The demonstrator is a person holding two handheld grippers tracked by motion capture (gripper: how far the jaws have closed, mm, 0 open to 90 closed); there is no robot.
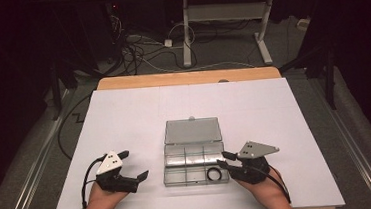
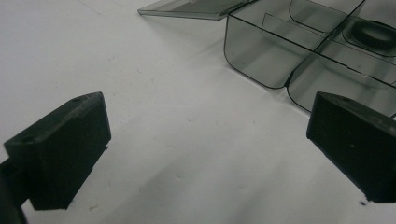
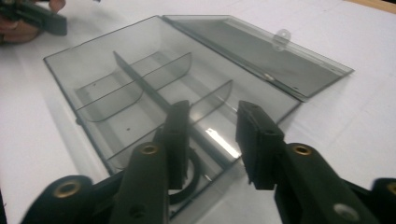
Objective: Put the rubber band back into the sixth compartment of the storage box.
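Observation:
A clear plastic compartment box (image 1: 187,157) lies mid-table with its lid (image 1: 192,131) folded flat on the far side. A black ring (image 1: 214,173) rests in its near right compartment. My right gripper (image 1: 224,160) hovers at the box's near right corner, open, with nothing between its fingers. In the right gripper view, the ring (image 3: 187,189) lies in the compartment just under the left jaw of that gripper (image 3: 212,126). My left gripper (image 1: 133,165) sits left of the box, open wide above bare table (image 2: 205,135); the box (image 2: 261,60) and ring (image 2: 373,35) lie beyond it.
White sheet (image 1: 124,114) covers the wooden table (image 1: 186,78). The box's other compartments (image 3: 116,88) look empty. The person's left hand with its gripper (image 3: 32,18) shows far off in the right gripper view. Cables and a desk frame (image 1: 188,34) lie on the floor beyond.

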